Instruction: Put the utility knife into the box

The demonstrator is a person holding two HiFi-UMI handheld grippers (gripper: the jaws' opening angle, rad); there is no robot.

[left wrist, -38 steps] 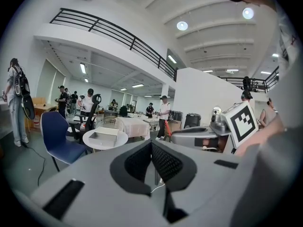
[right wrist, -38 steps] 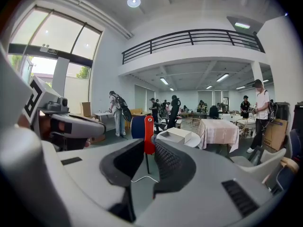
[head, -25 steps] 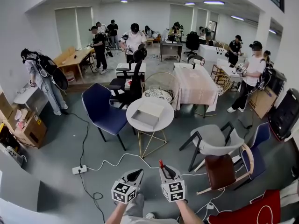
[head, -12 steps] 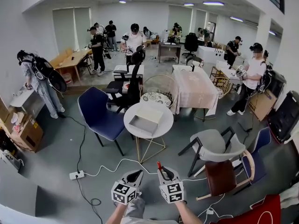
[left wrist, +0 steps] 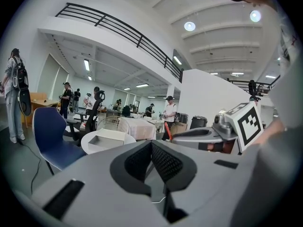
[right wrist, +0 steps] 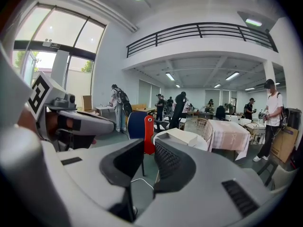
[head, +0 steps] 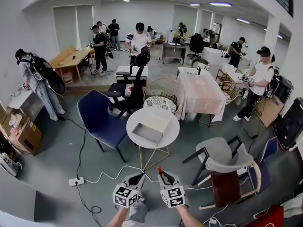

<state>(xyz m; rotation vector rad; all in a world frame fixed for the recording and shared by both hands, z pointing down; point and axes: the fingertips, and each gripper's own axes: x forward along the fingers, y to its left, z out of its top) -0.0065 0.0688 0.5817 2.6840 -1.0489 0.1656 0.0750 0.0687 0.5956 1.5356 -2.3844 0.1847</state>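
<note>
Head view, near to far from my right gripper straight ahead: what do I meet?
Right gripper shut on the red utility knife, round white table on gold wire legs, open shallow grey box on it, round wicker chair, person in white shirt and black cap.

Bare floor (head: 57, 150), crossed by a corded power strip (head: 75, 180), leads to the round tabletop (head: 166, 118). A blue chair (head: 97, 113) flanks it left, a grey chair (head: 218, 151) right. The box (head: 150, 130) lies open upward.
</note>
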